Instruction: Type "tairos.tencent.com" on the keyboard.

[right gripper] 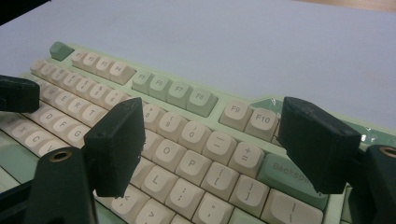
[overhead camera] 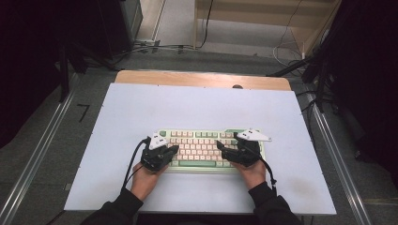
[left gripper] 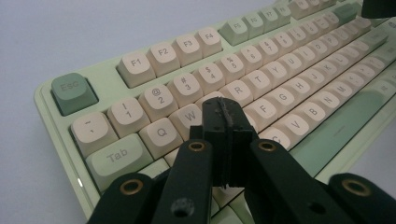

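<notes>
A pale green keyboard (overhead camera: 202, 149) with cream keys lies on the white board, near its front middle. A person holds my left gripper (overhead camera: 174, 149) low over the keyboard's left end. In the left gripper view its jaws are pressed together (left gripper: 227, 112) with nothing between them, their tips over the letter keys by W and E on the keyboard (left gripper: 107, 80). My right gripper (overhead camera: 218, 146) hovers over the right half. In the right gripper view its jaws stand wide apart (right gripper: 217, 142) above the O and P keys of the keyboard (right gripper: 168, 88), holding nothing.
The white board (overhead camera: 197, 105) covers a wooden table whose back edge (overhead camera: 202, 78) shows behind it. Metal rails (overhead camera: 42, 150) run along both sides. Cables (overhead camera: 155, 47) and a wooden shelf (overhead camera: 263, 18) are on the floor beyond. Black cables trail from both grippers toward the person's sleeves.
</notes>
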Demonstrator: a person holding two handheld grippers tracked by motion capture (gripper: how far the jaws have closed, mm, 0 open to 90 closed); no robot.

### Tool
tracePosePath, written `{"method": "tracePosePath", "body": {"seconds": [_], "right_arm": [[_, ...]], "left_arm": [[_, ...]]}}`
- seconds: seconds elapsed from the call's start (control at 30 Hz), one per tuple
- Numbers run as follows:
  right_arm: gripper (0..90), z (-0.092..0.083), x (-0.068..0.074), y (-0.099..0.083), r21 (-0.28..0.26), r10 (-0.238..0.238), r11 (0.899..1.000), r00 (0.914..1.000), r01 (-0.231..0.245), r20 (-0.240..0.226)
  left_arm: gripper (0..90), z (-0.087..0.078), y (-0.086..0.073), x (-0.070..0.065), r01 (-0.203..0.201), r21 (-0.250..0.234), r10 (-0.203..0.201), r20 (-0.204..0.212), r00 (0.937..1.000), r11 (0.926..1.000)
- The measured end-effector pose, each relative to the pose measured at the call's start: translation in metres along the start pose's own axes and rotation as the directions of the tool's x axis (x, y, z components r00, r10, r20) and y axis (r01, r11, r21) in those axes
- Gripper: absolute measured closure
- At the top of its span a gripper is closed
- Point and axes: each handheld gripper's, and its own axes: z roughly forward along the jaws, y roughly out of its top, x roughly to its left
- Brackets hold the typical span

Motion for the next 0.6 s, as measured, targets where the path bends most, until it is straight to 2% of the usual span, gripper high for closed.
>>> {"method": "tracePosePath", "body": {"seconds": [0.13,0.2,0.23,0.3,0.37,0.4,0.5,0.6], "right_arm": [[21.3,0.0,0.0,0.0,0.004,0.0,1.0,1.0,0.0,0.004],[21.4,0.0,0.0,0.0,0.0,0.001,1.0,1.0,-0.001,0.003],[21.5,0.0,0.0,0.0,-0.002,0.003,1.0,1.0,-0.003,0.003],[21.5,-0.001,0.0,0.0,-0.003,0.003,1.0,1.0,-0.003,0.004],[21.5,-0.001,-0.001,0.0,-0.001,0.002,1.0,1.0,-0.002,0.005],[21.5,-0.001,-0.001,0.0,0.0,0.002,1.0,1.0,-0.002,0.005],[21.5,-0.001,-0.001,0.0,-0.002,0.002,1.0,1.0,-0.002,0.004],[21.5,-0.001,-0.001,0.0,-0.002,0.001,1.0,1.0,-0.001,0.005]], "left_arm": [[90.0,0.003,0.001,0.0,0.015,0.026,-0.015,0.01,0.9998,0.9996],[90.0,0.0,0.002,0.0,0.02,0.007,-0.021,0.019,0.9996,0.9998],[89.9,-0.002,0.002,0.0,0.021,-0.02,-0.02,0.023,0.9995,0.9996],[83.0,-0.01,0.004,0.0,0.026,-0.084,-0.025,0.017,0.9995,0.9962],[77.5,-0.017,0.006,0.001,0.031,-0.15,-0.031,0.006,0.9995,0.9882],[73.4,-0.019,0.006,0.002,0.035,-0.168,-0.036,-0.002,0.9994,0.9852],[61.1,-0.022,0.007,0.006,0.057,-0.195,-0.061,-0.014,0.998,0.9791],[42.7,-0.021,0.007,0.011,0.097,-0.18,-0.103,-0.026,0.9943,0.9788]]}}
